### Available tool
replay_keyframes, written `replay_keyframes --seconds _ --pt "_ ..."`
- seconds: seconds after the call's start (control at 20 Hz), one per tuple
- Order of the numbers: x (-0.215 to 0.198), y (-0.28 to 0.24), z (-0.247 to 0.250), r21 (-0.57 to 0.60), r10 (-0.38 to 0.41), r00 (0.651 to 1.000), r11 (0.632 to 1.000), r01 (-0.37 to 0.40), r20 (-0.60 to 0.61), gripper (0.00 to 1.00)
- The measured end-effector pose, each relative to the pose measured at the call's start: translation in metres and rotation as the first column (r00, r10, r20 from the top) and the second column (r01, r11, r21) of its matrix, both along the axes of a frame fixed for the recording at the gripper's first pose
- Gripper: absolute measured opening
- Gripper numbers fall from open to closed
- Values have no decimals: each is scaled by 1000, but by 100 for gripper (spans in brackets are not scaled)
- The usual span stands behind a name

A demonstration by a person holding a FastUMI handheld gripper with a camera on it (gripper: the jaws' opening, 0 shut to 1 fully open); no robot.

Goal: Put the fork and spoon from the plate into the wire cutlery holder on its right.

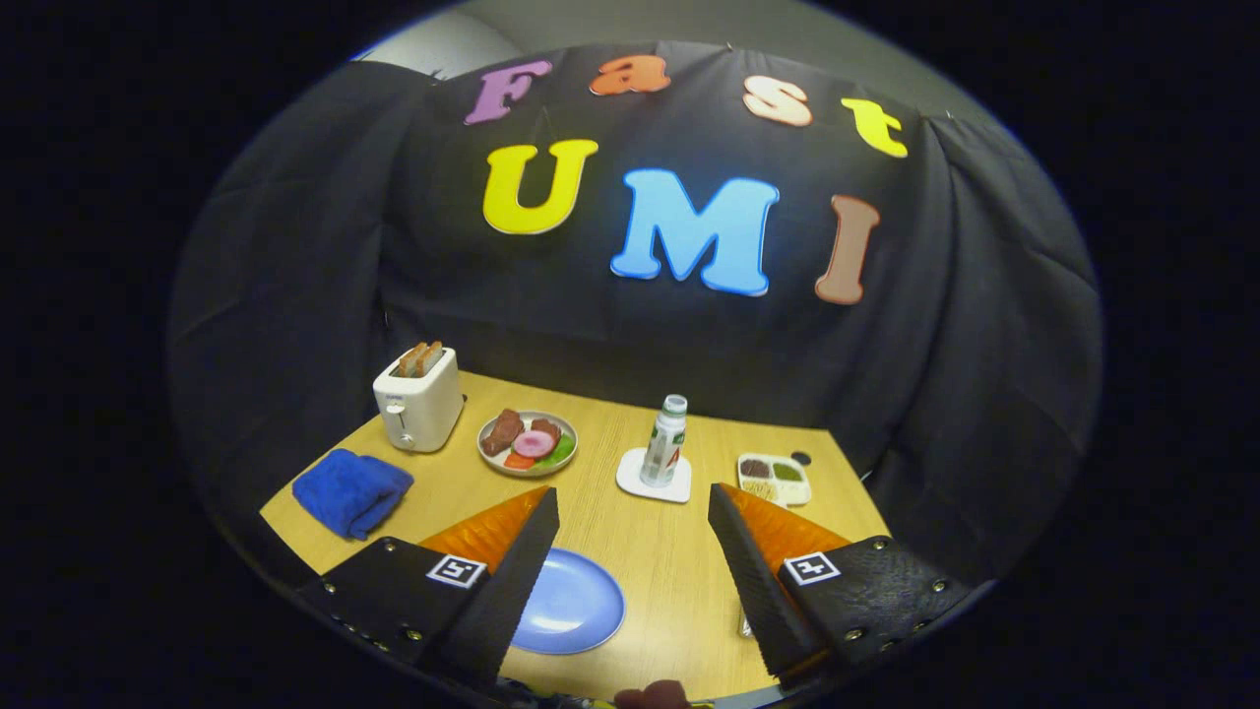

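Tool [633, 522]: fingers spread wide apart, gripping nothing, above the desk [640, 551].
Blue plate [576, 606]: on desk, partly behind the left finger; surface looks bare.
Beyond fingers: bottle [665, 440] on white coaster, toaster [418, 399], food plate [528, 442], blue cloth [350, 490].

**A pretend kitchen table inside a cloth booth**

This is a test booth made to look like a kitchen. Black cloth [295, 295] hangs all around as walls, and a bit of plain grey room wall [443, 39] peeks over it at the upper left. Low in the middle sits a small wooden table [650, 551] set for a meal: a white toaster [418, 402] with bread, a plate of food [528, 443], a bottle [665, 441], a blue plate [571, 603] and a blue towel [350, 490].
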State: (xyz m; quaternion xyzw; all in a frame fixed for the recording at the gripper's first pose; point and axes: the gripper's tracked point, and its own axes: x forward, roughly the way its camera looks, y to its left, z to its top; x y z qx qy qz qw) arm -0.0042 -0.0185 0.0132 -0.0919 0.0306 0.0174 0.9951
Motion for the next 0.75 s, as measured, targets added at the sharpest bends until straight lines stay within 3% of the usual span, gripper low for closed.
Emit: replay_keyframes --seconds 0.1,0.25,0.4,0.75 --pt "3 9 11 -26 16 994 1000 -13 108 94" --pt "4 28 12 56 30 982 998 -41 187 94" --pt "1 42 24 78 69 949 992 -97 307 94" --pt "-8 29 12 94 51 956 992 -81 291 94"
